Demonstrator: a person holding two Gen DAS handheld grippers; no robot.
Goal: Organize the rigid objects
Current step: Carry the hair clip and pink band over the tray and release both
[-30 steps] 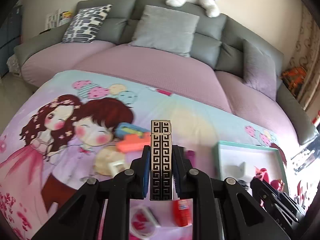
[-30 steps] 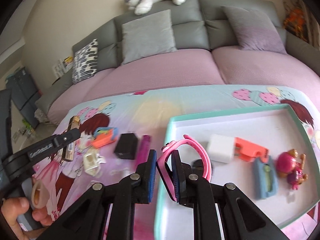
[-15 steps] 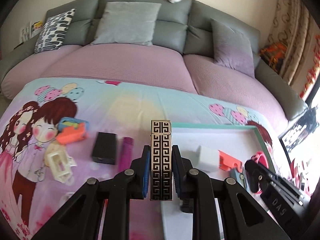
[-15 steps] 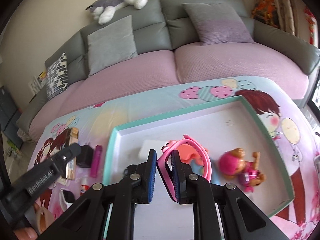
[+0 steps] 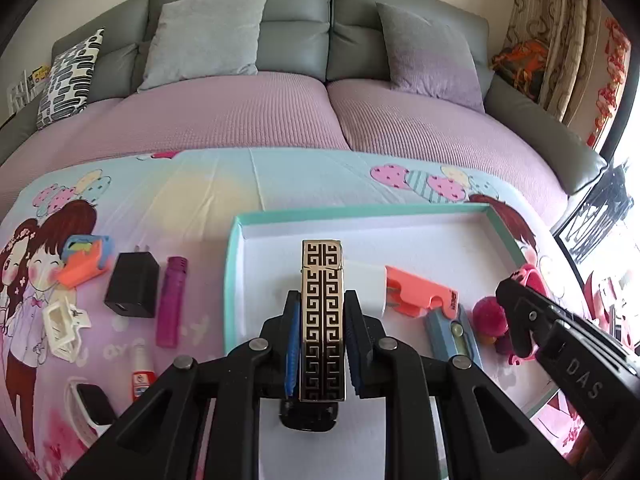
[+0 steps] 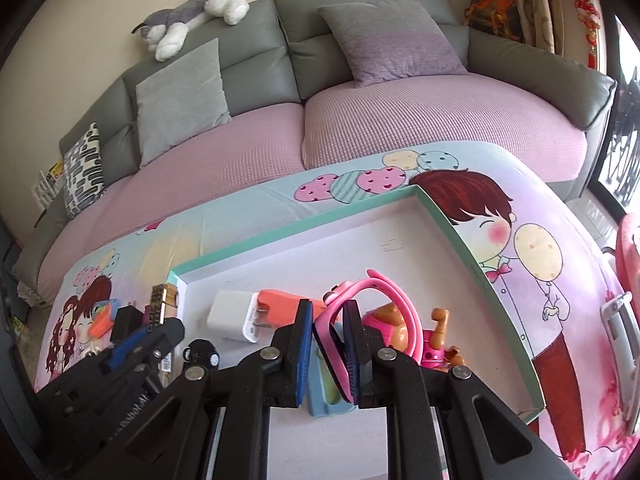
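My left gripper (image 5: 322, 304) is shut on a gold-and-black patterned lighter (image 5: 322, 312), held upright over the near left part of the teal-rimmed white tray (image 5: 234, 264). My right gripper (image 6: 329, 320) holds a pink watch band (image 6: 384, 300) between its jaws over the tray (image 6: 452, 236); the left jaw stands slightly off the band. The tray holds a white charger (image 6: 230, 316), an orange piece (image 5: 420, 290), a blue case (image 5: 452, 338) and a pink toy figure (image 6: 434, 340).
On the cartoon cloth left of the tray lie a black charger (image 5: 132, 280), a purple lighter (image 5: 172, 300), an orange-and-blue toy (image 5: 84, 262), a white clip (image 5: 60, 328), a small glue bottle (image 5: 140, 372) and a white smartwatch (image 5: 90, 404). A grey sofa (image 5: 320, 40) stands behind.
Both grippers have moved right, over the tray, each carrying its object. The right gripper's jaws have parted slightly around the pink band.
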